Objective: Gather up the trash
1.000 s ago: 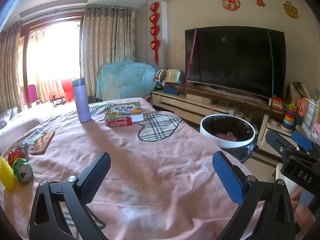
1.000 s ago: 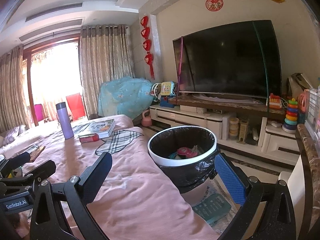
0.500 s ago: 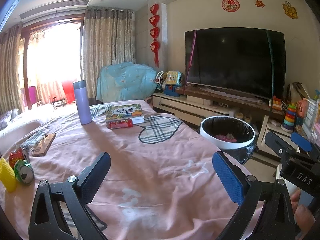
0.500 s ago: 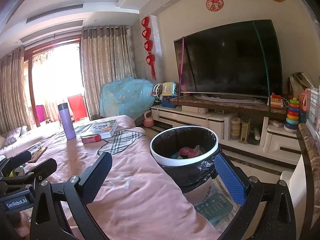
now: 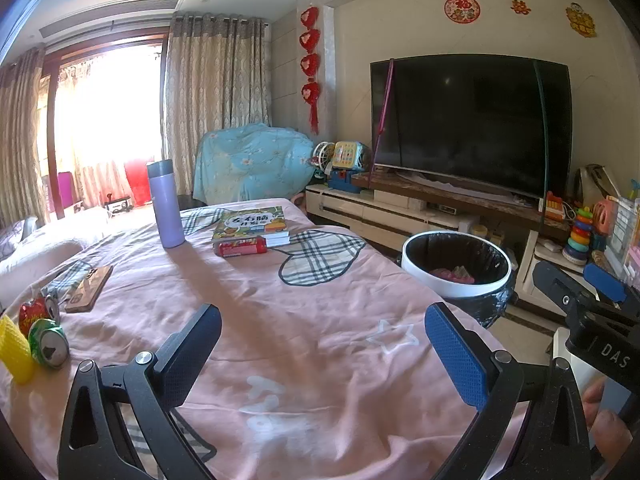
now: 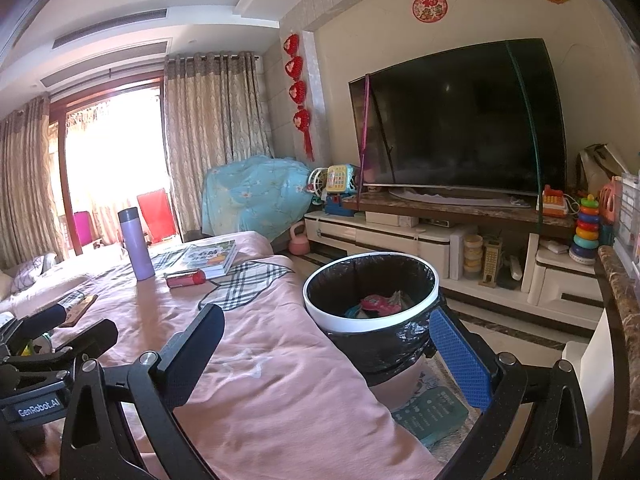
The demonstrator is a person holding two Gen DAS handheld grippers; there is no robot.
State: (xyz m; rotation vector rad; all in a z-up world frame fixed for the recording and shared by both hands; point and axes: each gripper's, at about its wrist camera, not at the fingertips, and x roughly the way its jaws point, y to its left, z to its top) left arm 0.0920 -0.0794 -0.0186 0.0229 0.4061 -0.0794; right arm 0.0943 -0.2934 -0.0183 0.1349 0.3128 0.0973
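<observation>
Crushed cans (image 5: 42, 330) are lying at the tabletop's (image 5: 304, 344) far left, well apart from my left tongs (image 5: 322, 354); both tongs, right tongs (image 6: 326, 354) included, are gaping empty beside the bin (image 6: 370, 322).

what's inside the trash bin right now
The trash bin has a black liner and holds a crumpled pink wrapper with bluish scraps beside it. Anything beneath them is hidden by the rim.

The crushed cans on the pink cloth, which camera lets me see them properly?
The left wrist view: the green can and red can lie in the open at its left edge. In the right wrist view the left gripper hides nearly all of them.
</observation>
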